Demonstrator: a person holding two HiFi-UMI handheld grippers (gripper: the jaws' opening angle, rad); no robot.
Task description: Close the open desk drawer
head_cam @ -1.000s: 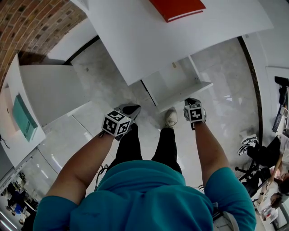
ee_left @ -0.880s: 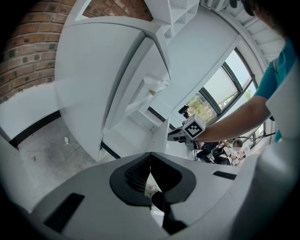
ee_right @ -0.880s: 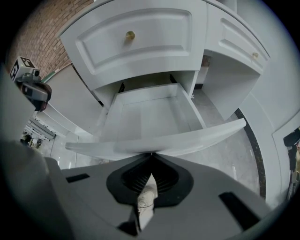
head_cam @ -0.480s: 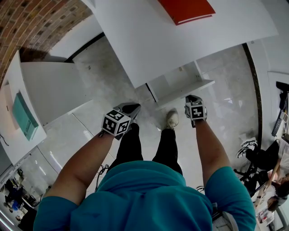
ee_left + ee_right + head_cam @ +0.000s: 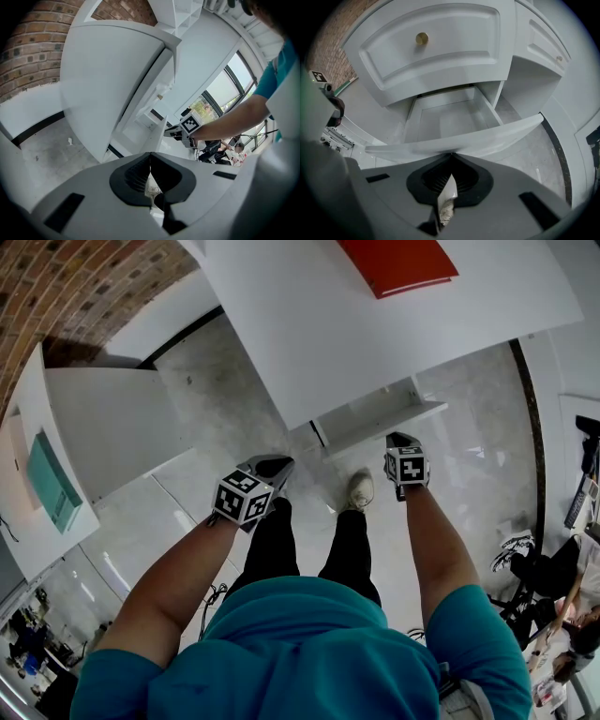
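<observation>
White drawer (image 5: 450,119) part open, right gripper (image 5: 451,157) closed at its front edge

The desk drawer (image 5: 454,137) is seen pulled well out from under the white tabletop (image 5: 375,334), directly below a closed drawer front (image 5: 450,61) fitted with a round brass knob (image 5: 422,38). It is white, shallow and rectangular. Its plain front panel is held level, and its inner floor and side walls are exposed.
</observation>
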